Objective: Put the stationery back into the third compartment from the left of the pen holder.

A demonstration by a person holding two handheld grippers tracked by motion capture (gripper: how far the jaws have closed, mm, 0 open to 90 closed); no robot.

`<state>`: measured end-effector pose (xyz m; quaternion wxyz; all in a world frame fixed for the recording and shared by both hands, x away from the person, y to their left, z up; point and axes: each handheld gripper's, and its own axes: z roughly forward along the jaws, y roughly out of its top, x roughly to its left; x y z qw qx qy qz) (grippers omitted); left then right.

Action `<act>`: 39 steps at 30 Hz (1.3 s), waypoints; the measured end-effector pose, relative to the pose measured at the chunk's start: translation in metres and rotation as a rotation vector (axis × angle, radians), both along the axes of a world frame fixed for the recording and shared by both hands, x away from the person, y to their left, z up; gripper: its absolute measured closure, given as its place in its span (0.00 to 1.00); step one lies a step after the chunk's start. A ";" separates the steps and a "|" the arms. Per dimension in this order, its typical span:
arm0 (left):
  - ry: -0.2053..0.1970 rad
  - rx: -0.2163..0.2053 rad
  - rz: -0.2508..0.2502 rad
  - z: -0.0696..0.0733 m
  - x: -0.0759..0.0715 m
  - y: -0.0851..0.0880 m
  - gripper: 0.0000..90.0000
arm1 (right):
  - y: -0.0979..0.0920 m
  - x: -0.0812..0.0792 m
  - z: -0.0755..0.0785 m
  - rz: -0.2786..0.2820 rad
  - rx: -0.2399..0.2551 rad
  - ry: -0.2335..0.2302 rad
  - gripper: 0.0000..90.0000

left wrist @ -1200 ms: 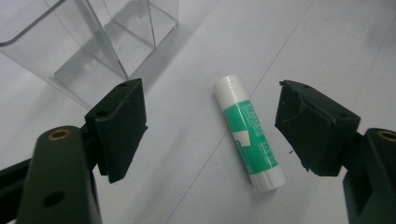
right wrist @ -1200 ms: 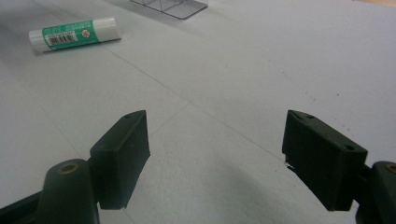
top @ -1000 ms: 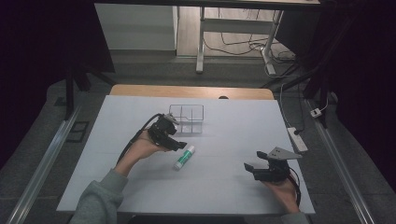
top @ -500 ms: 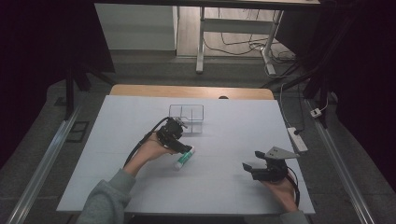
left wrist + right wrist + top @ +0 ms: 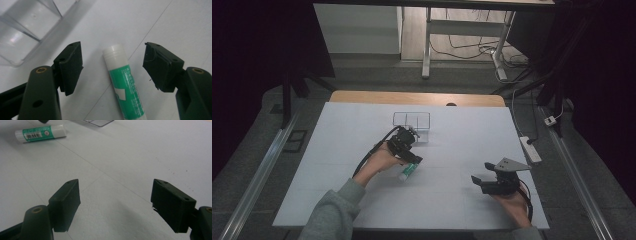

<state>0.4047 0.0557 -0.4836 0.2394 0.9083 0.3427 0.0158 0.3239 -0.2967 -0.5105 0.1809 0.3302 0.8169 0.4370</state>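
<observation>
A green and white glue stick (image 5: 408, 171) lies flat on the white table (image 5: 452, 140). My left gripper (image 5: 410, 161) hangs right over it, pointing down. In the left gripper view the glue stick (image 5: 126, 87) lies between the two pads with its white cap away from me. A gap stays on each side, so my left gripper (image 5: 116, 63) is open; its jaws have just been closing. My right gripper (image 5: 482, 174) rests near the front right of the table. It is open (image 5: 116, 202) with nothing between its pads, and the glue stick (image 5: 40, 133) lies far off at its upper left.
A clear plastic box (image 5: 411, 120) with dividers stands just behind the left gripper, and its corner (image 5: 22, 32) shows close to the left jaw. A power strip (image 5: 531, 149) lies off the table's right edge. A wooden strip (image 5: 417, 97) borders the far side.
The left hand has moved right and a little down, from beside the glue stick to straddling it. The right hand has not moved.
</observation>
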 end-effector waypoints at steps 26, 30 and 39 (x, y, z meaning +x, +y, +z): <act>0.038 0.106 0.010 -0.021 0.002 -0.020 0.59 | 0.004 0.002 -0.005 -0.005 -0.034 0.014 0.25; 0.033 0.105 0.026 -0.021 0.001 -0.020 0.64 | 0.004 0.002 -0.005 -0.010 -0.040 0.014 0.25; 0.072 0.073 0.041 -0.021 0.005 -0.016 0.69 | 0.005 0.002 -0.006 0.001 -0.038 0.017 0.25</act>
